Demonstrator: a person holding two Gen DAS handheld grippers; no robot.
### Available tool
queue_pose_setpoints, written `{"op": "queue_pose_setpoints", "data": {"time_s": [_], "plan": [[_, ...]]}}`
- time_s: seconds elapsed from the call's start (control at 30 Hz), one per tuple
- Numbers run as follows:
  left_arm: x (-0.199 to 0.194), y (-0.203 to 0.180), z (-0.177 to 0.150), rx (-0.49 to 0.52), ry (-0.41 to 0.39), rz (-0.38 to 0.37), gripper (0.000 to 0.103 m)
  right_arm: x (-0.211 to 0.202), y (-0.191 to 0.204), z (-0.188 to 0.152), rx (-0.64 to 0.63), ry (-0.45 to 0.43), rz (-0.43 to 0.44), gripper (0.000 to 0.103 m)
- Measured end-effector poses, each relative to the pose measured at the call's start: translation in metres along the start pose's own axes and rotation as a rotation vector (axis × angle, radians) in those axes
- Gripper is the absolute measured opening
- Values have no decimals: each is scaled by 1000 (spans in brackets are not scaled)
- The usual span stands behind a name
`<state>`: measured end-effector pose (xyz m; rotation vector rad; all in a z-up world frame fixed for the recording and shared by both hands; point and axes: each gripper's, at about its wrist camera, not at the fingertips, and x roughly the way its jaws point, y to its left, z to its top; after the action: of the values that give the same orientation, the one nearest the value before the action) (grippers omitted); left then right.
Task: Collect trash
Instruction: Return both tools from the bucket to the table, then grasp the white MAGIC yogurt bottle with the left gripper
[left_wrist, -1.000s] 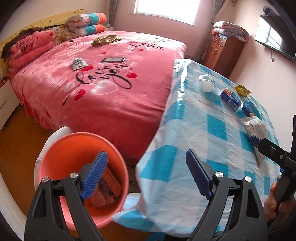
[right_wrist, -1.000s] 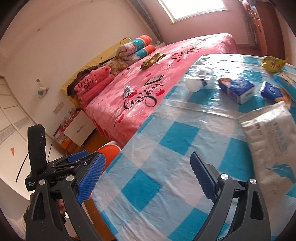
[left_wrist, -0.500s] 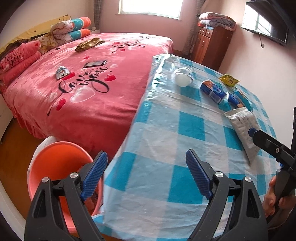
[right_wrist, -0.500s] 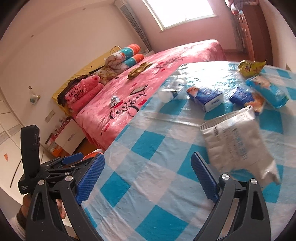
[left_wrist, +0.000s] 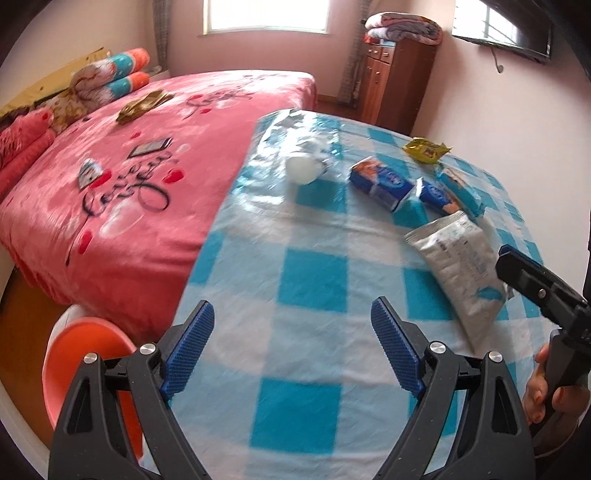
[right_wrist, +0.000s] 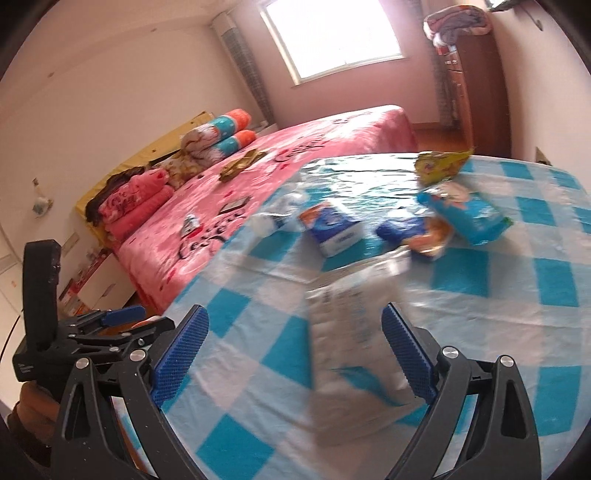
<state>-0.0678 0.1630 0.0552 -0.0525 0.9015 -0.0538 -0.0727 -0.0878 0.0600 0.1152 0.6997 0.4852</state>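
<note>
A table under a blue-and-white checked cloth stands against a bed with a pink blanket. On the blanket lie a phone, a small packet and an olive-gold cloth, all well apart from the table. An orange bucket sits on the floor at the table's near left corner, half hidden behind the left gripper, whose blue pads stand spread wide over bare cloth with nothing between them.

The trash is gathered on the far right part of the table: a clear, crumpled plastic bottle with a white end, two blue wrappers side by side, a light-blue pack touching them, and a yellow snack bag beyond. Nearest lies a silver-white pouch, flat and creased, with pale blue print. The right gripper hangs over it, jaws spread; the pouch appears between the pads, though blur hides any contact.
</note>
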Motion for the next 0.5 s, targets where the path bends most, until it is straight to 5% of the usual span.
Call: {"op": "queue_pose_setpoints", "data": {"time_s": [0.27, 0.5], "plan": [[33, -20, 58, 38, -51, -15, 87, 20, -35, -3, 49, 88, -58, 93], [85, -23, 106, 80, -3, -14, 87, 33, -38, -7, 41, 142, -72, 93]]}}
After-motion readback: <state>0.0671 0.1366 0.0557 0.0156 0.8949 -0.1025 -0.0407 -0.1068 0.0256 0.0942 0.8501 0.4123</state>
